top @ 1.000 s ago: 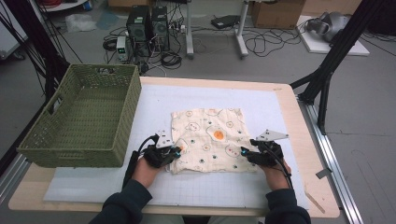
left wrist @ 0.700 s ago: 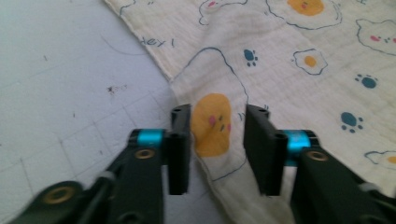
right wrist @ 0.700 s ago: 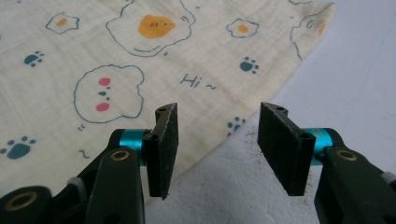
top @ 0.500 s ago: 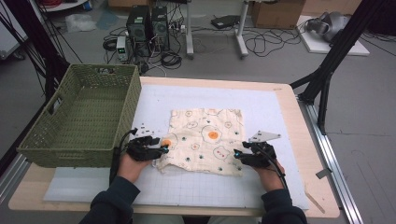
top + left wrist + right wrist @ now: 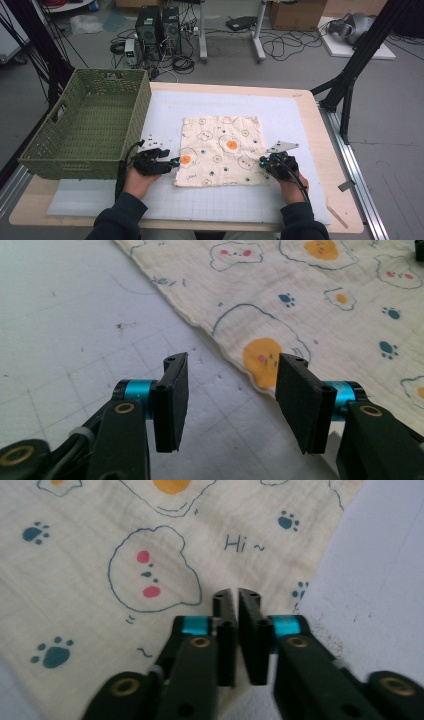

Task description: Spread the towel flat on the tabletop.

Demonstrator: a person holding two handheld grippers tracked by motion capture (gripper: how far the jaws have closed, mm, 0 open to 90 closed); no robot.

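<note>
The worktop [image 5: 320, 115] carries a white grid mat [image 5: 295, 125] over most of its surface. A green woven basket [image 5: 90, 130] stands on the worktop's 9 o'clock side, its near wall just beside the left gripper.

The cloth [image 5: 222, 150] lies spread flat at the centre of the mat, roughly square, cream with printed egg, paw and face figures. In the left gripper view the cloth [image 5: 310, 300] covers the area from 12 to 3 o'clock, with bare mat [image 5: 75, 315] from 9 to 11 o'clock. In the right gripper view the cloth [image 5: 100, 555] covers the area from 9 to 1 o'clock, with bare mat [image 5: 385, 570] at 3 o'clock.

The left gripper [image 5: 170, 162] sits at the cloth's 8 o'clock corner, held by the left hand [image 5: 137, 179]. Its fingers [image 5: 172, 400] are released, spread well apart, with the cloth edge and an orange yolk print visible in the gap beyond them.

The right gripper [image 5: 265, 162] sits at the cloth's 4 o'clock edge, held by the right hand [image 5: 292, 185]. Its fingers [image 5: 226, 630] are clenched, with a thin gap between them. They point at the cloth's edge; whether cloth is pinched between them cannot be told.
</note>
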